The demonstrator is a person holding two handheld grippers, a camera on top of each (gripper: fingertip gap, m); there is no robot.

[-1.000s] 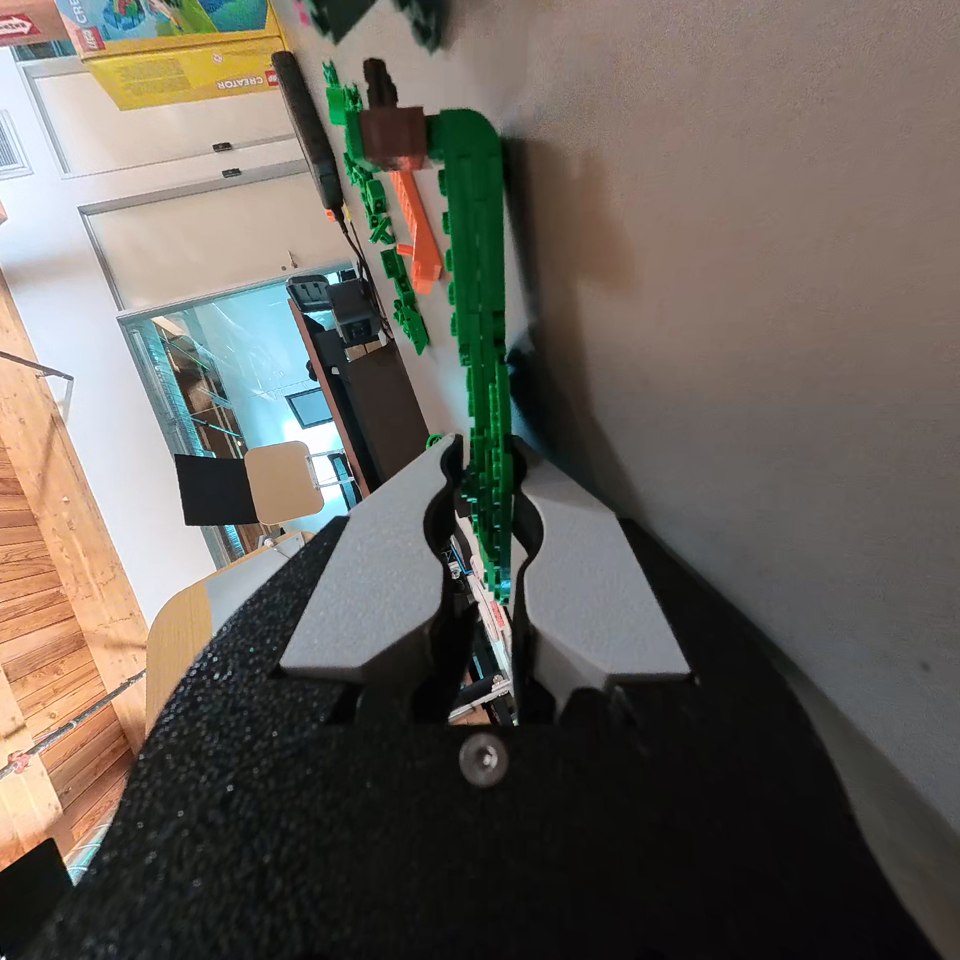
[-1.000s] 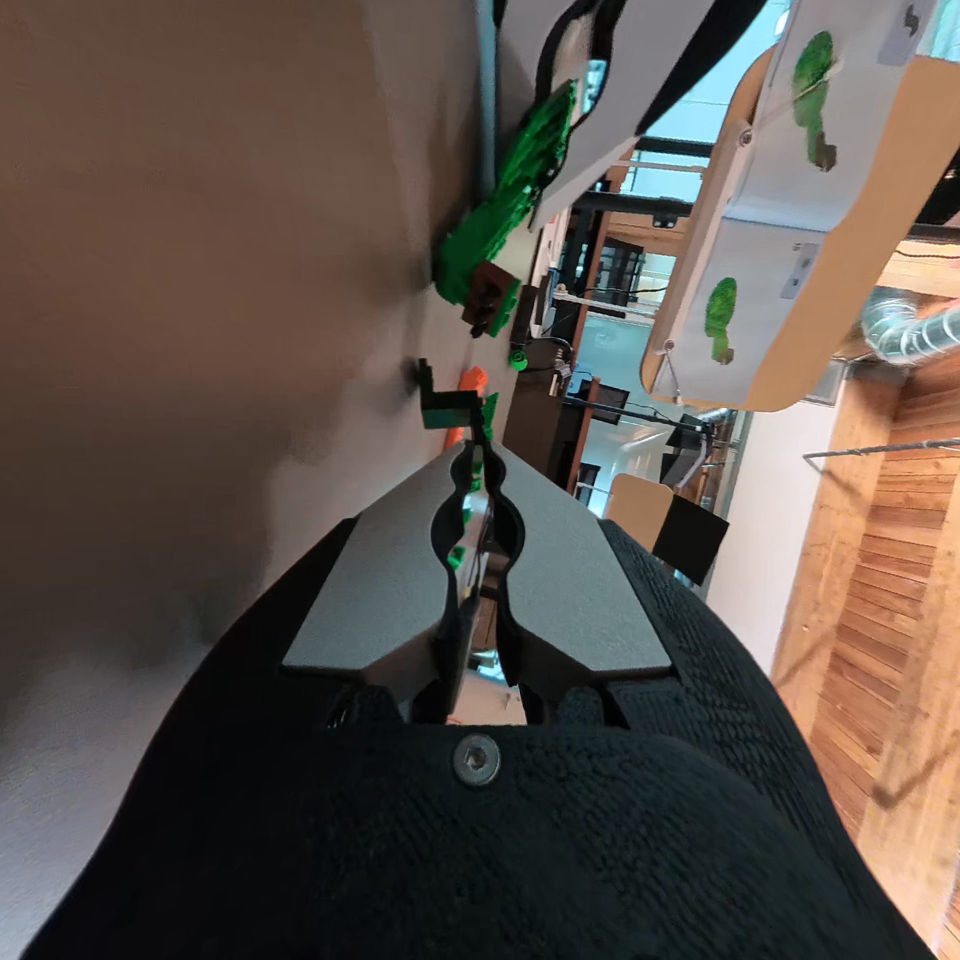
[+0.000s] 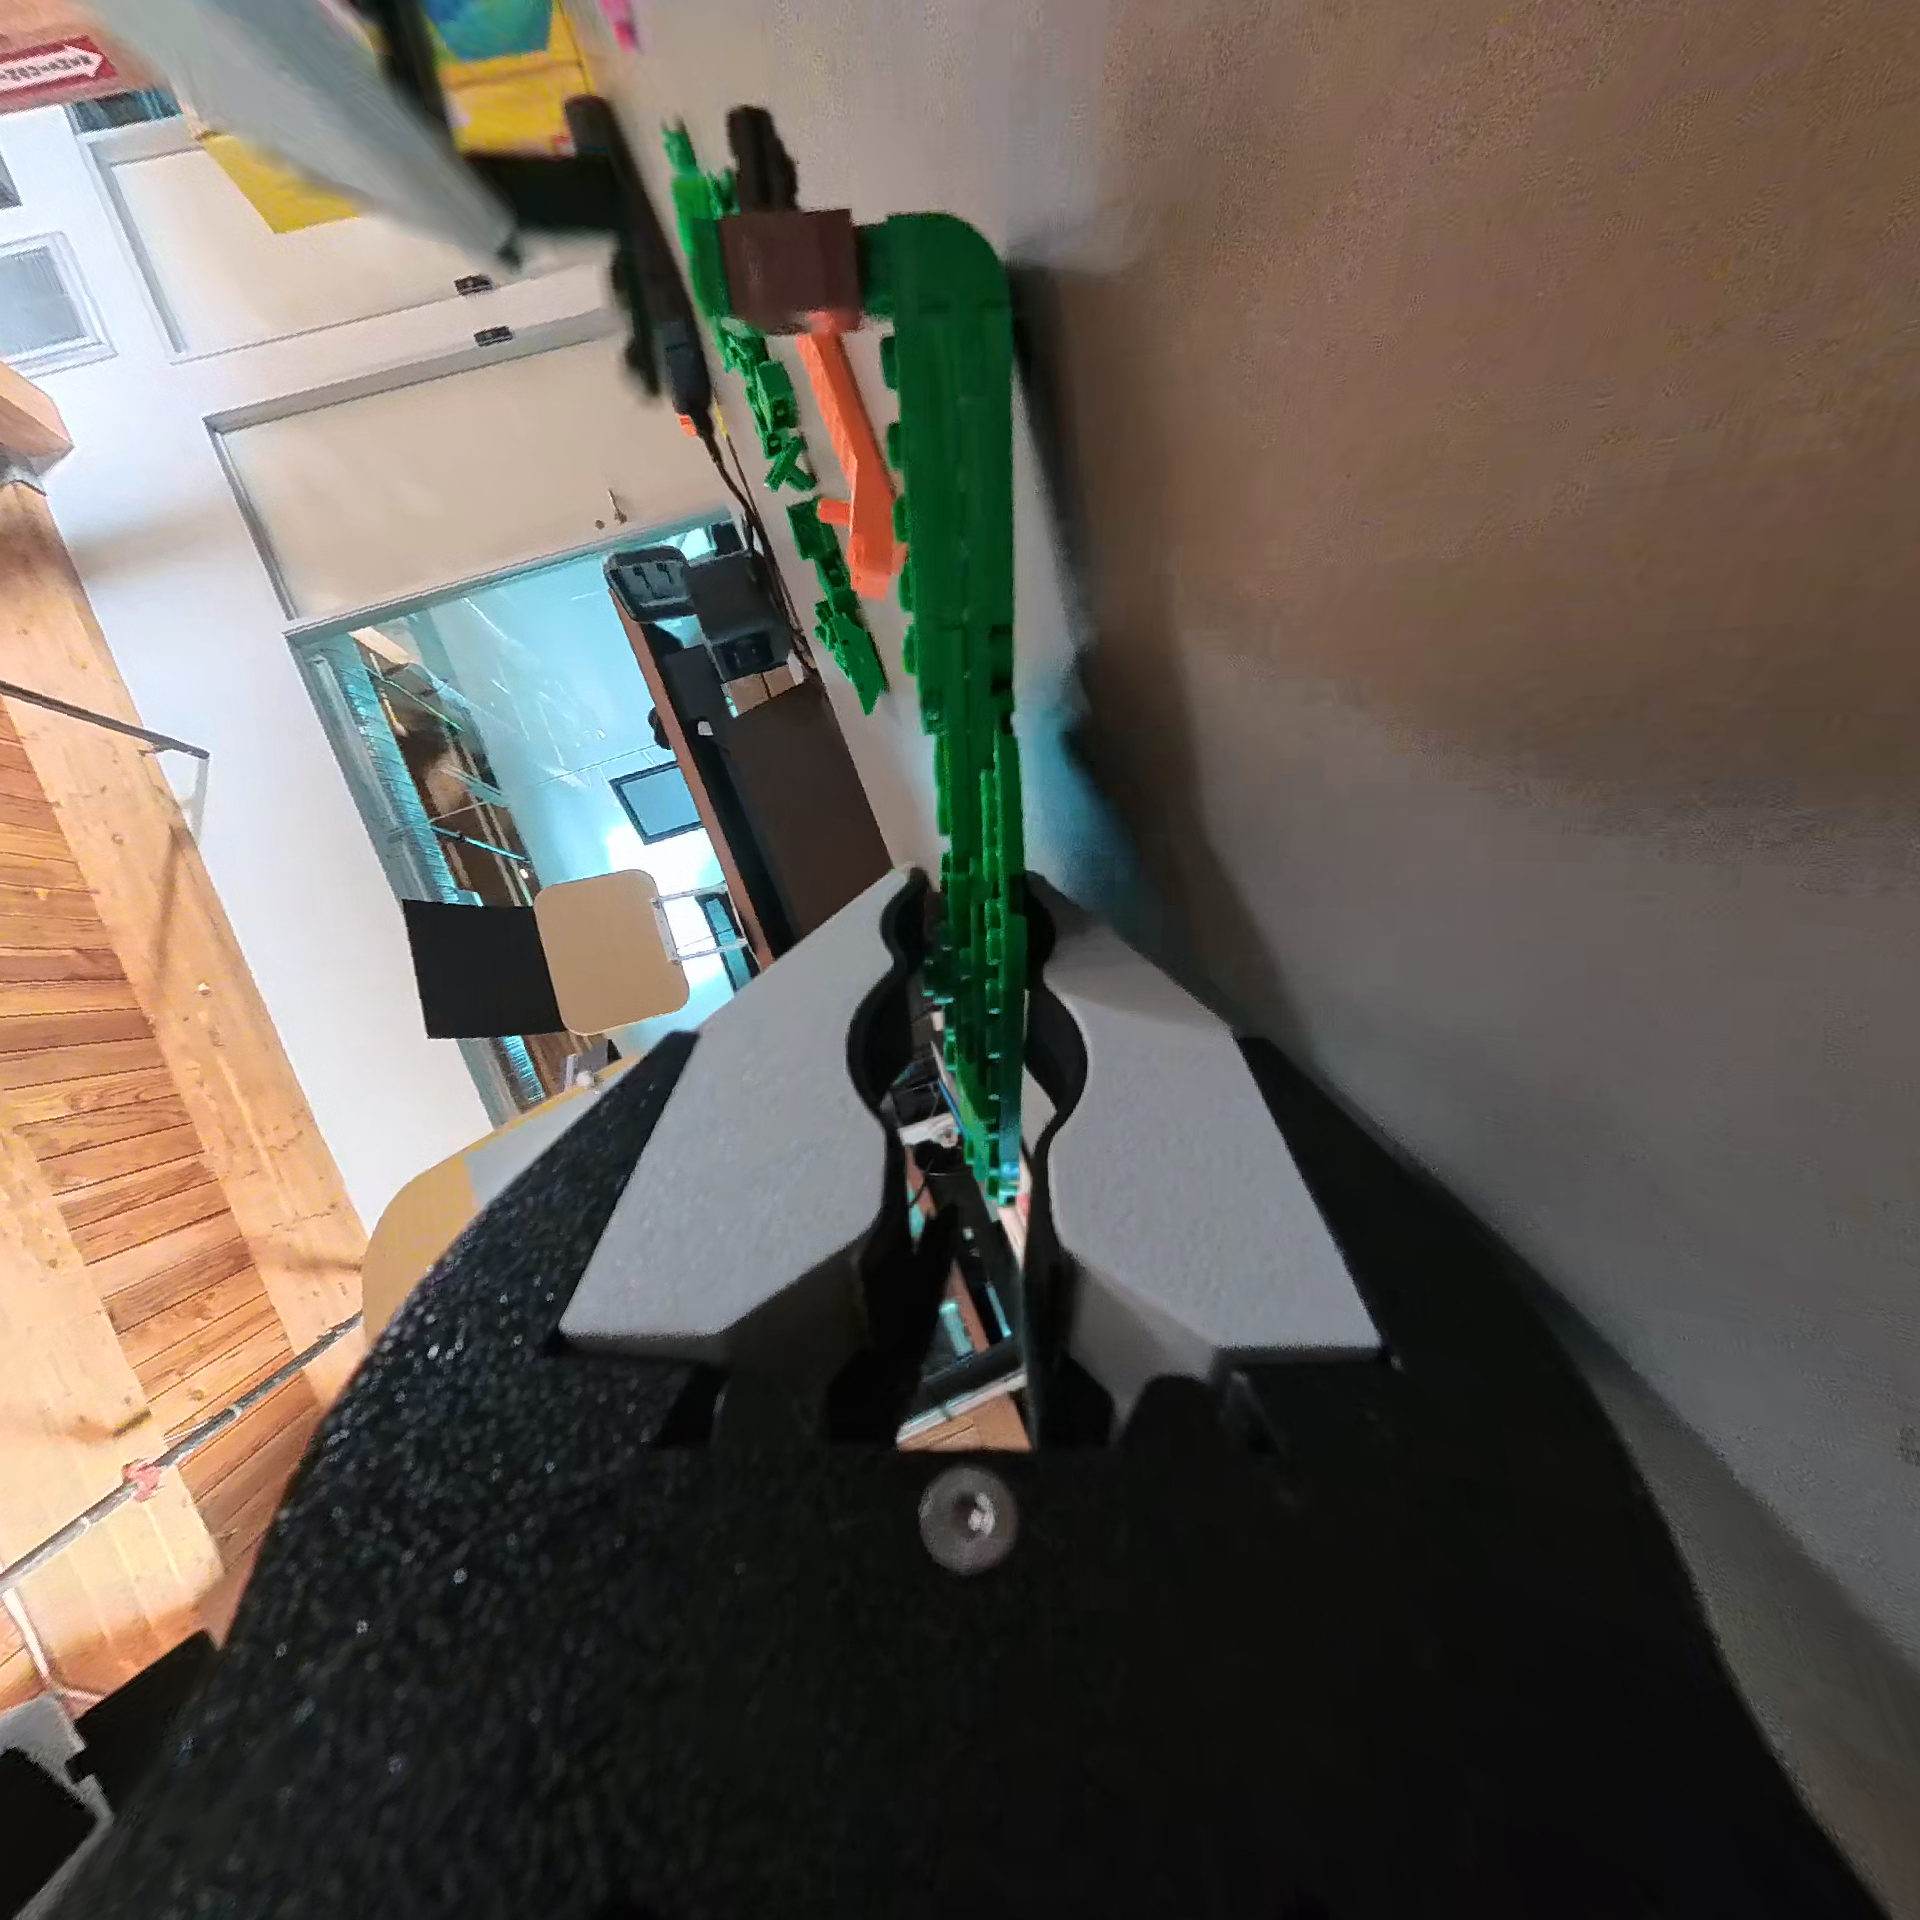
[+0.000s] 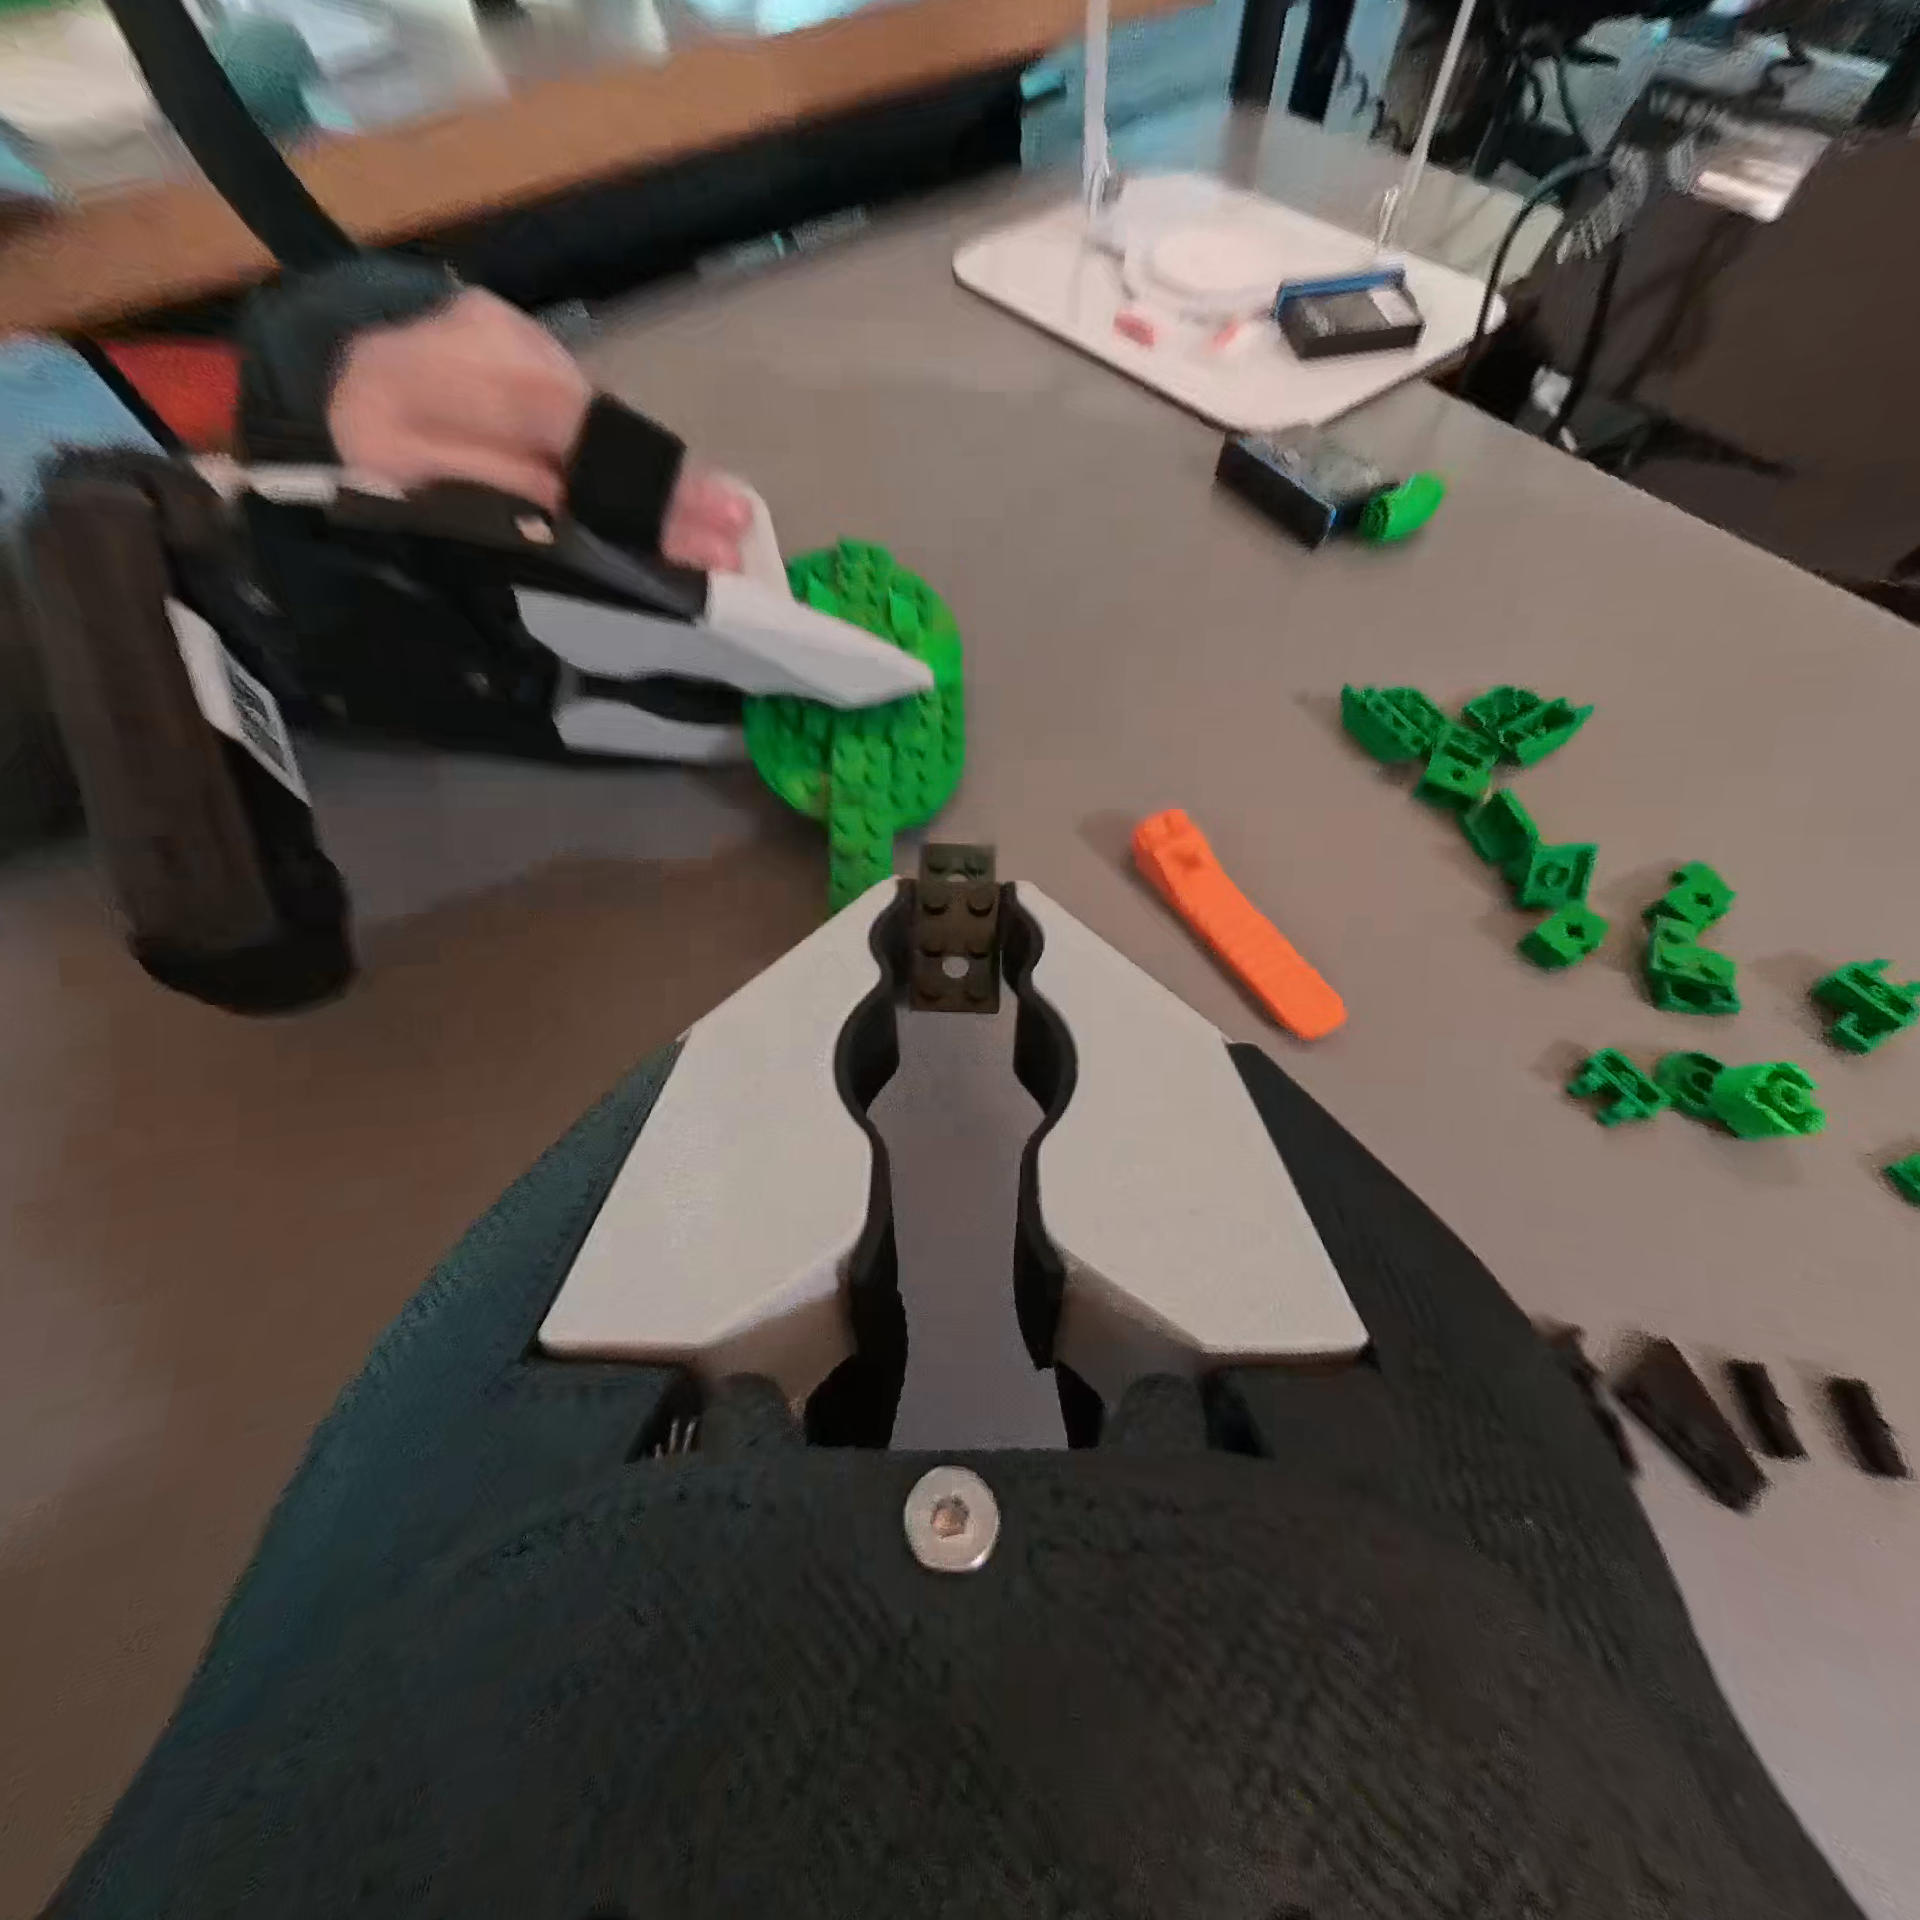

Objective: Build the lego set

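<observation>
My left gripper (image 3: pixel 971 904) is shut on a green Lego plate assembly (image 3: pixel 961 582), seen edge-on in its tilted view. A brown block (image 3: pixel 790 275) sits at the plate's far end. In the right wrist view a hand holds the left gripper (image 4: pixel 831 665) on the same round green plate with a stem (image 4: pixel 862 717). My right gripper (image 4: pixel 956 894) is shut on a small dark studded Lego piece (image 4: pixel 956 940), held just right of the stem's near end. The right gripper shows blurred at the top left of the left wrist view (image 3: pixel 312 125).
On the grey table (image 4: pixel 1143 623) lie an orange brick separator (image 4: pixel 1236 925), several loose green pieces (image 4: pixel 1558 883) to the right, dark pieces (image 4: pixel 1714 1423) at the lower right, a white tray (image 4: pixel 1226 301) at the back and a yellow box (image 3: pixel 499 62). My right fingertips sit around 10 cm from my left ones. The orange brick separator (image 4: pixel 1236 925) sits 8 cm or so from the ends of my right fingers. Look for it in the left wrist view (image 3: pixel 836 416) too.
The right gripper has rolled from sideways to level and come closer to the green plate's stem, still holding the dark piece. The left gripper keeps its hold on the green plate.
</observation>
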